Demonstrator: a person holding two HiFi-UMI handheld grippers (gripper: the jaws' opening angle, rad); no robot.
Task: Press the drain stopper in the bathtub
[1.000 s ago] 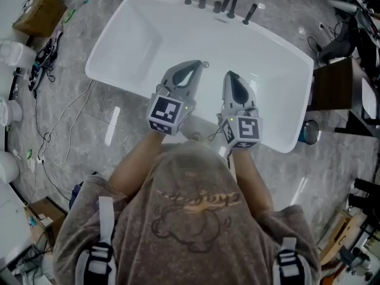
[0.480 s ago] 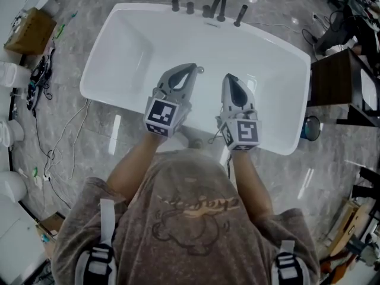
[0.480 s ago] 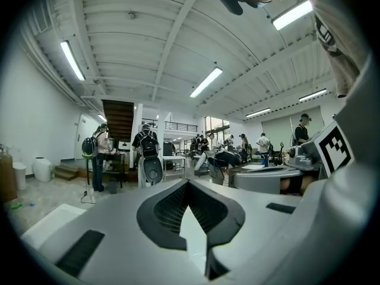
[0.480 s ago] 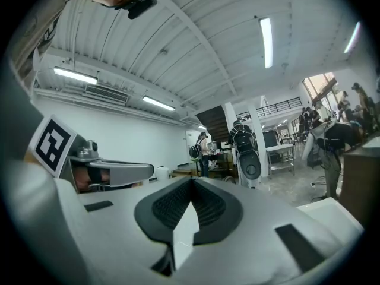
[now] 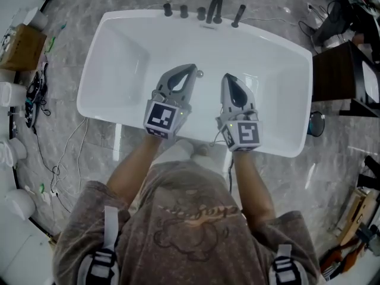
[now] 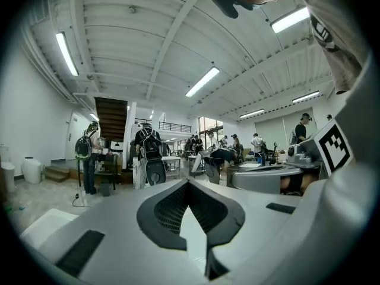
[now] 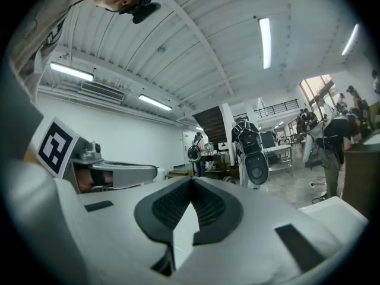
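White bathtub runs 9-to-3, faucet at 12; drain stopper inside; left gripper, right gripper jaws closed tip-to-tip.

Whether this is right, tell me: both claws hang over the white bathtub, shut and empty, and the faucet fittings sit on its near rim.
Not quite. The head view shows the faucet fittings on the far rim of the bathtub, away from the person, not the near one. The rest holds: the left claw and the right claw hang over it, shut and empty.
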